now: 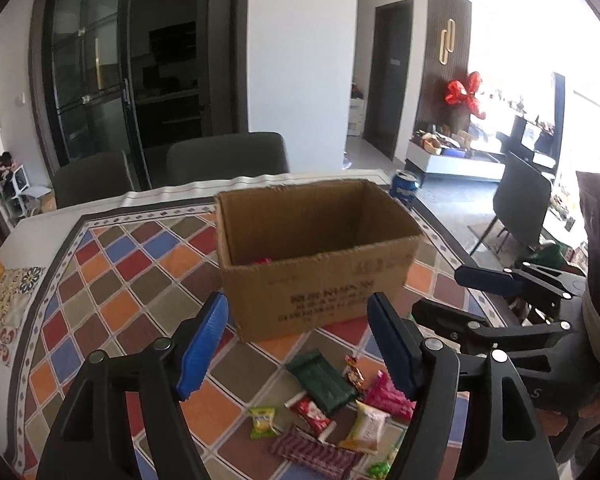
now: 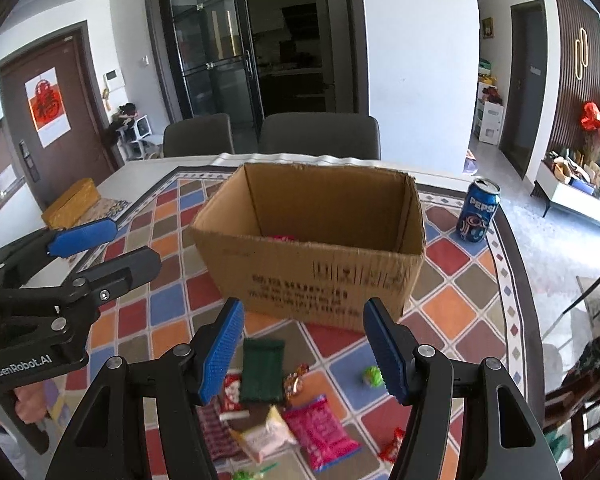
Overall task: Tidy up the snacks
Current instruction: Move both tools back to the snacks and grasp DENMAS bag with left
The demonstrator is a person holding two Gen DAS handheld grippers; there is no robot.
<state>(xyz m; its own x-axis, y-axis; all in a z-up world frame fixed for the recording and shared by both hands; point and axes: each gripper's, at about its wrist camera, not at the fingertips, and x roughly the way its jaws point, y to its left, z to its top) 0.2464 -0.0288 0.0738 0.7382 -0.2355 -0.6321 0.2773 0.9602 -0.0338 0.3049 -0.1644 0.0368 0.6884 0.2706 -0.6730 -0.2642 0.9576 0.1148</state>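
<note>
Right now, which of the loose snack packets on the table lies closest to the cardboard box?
The dark green packet. It lies just in front of the cardboard box, ahead of the pink packet, the pale packet and the other wrappers, which sit farther from it.

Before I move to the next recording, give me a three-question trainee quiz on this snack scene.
1. True or false: the left gripper holds a snack.
2. Where is the blue can relative to the cardboard box? A) inside it B) on the table beside it C) on top of it
3. Which packet lies nearest the box: green packet or pink packet?

Key: 1 false, both grippers, right gripper included, are empty and open; 2 B; 3 green packet.
</note>
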